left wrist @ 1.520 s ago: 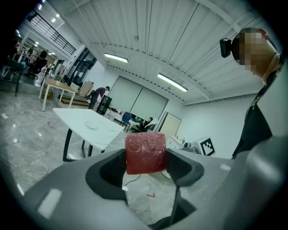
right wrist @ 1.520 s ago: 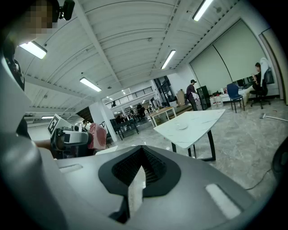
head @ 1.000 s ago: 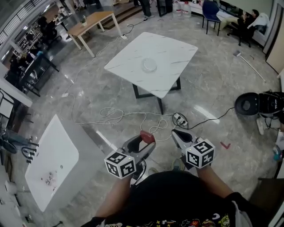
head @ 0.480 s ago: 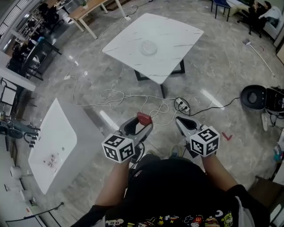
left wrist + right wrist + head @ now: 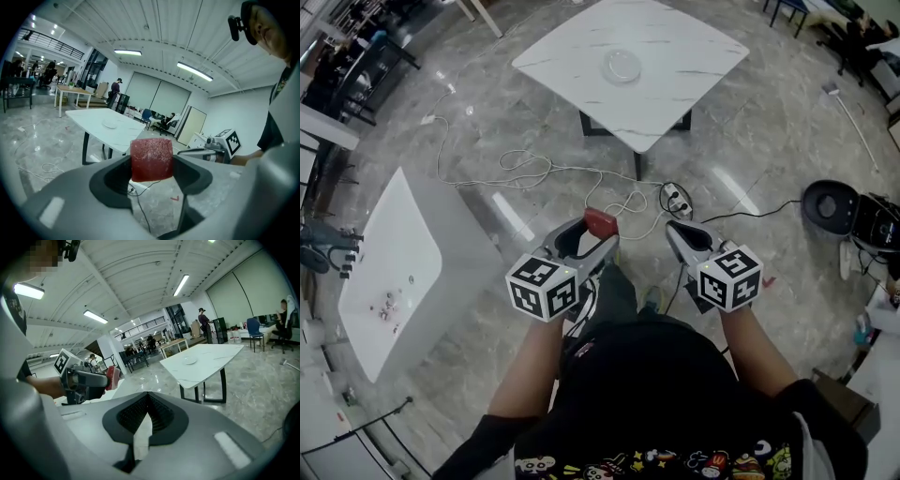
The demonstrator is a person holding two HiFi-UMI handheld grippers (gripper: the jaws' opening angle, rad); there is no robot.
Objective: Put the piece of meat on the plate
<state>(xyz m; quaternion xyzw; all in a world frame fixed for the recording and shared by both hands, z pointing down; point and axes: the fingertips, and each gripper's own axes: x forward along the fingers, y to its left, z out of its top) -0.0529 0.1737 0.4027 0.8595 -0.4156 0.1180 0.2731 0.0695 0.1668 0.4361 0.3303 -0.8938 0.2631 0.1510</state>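
Observation:
A red cube of meat point(image 5: 601, 221) sits clamped between the jaws of my left gripper point(image 5: 598, 231), held at waist height over the floor. In the left gripper view the meat point(image 5: 151, 158) fills the gap between the jaws of the left gripper point(image 5: 151, 165). A small clear plate point(image 5: 622, 65) lies on the white marble table point(image 5: 694, 89) well ahead of me; it also shows as the plate point(image 5: 111, 123) and the plate point(image 5: 190, 360). My right gripper point(image 5: 676, 232) is beside the left one, jaws shut on nothing, as the right gripper point(image 5: 147, 400) view confirms.
A second white table point(image 5: 394, 262) with small bits on it stands at my left. Cables point(image 5: 534, 173) and a power strip point(image 5: 675, 199) lie on the floor between me and the marble table. A black round device point(image 5: 828, 208) sits at the right. People stand far off.
The marble table and plate have slid higher in the head view, and the side table now sits closer on the left. Both grippers keep their pose; the meat stays gripped.

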